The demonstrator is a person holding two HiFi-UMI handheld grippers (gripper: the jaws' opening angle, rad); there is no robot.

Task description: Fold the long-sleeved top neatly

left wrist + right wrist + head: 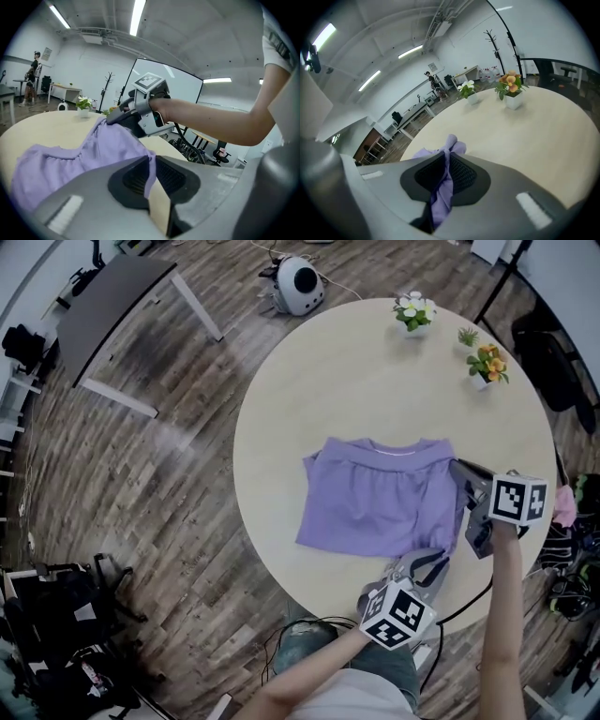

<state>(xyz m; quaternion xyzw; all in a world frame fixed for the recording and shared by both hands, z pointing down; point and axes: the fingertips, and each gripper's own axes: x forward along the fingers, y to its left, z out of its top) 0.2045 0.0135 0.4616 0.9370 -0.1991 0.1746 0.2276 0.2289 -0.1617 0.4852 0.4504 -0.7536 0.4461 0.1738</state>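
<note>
We count one purple long-sleeved top [380,498], lying flat on the near half of the round table [375,381]. Its neckline is turned toward the table's middle and its lower hem runs close to the table's near rim. We hold two grippers, and both bite into it. The left gripper [429,562] is clamped on the lower right corner, just inside the table's near edge, with a thin fold of purple cloth pinched between its jaws. The right gripper [461,470] is clenched on the upper right corner, and a bunched tuft of fabric sticks out past its jaw tips. The top's left edge lies loose and unheld. Three small potted plants [487,364] stand in a cluster by the table's far right rim, well apart from the top. A broad stretch of pale tabletop opens between them and the neckline, and a narrower strip runs left of the top. Off the table, on the wood floor beyond its far edge, sit one white rounded device [300,285] and one dark desk [112,296].
</note>
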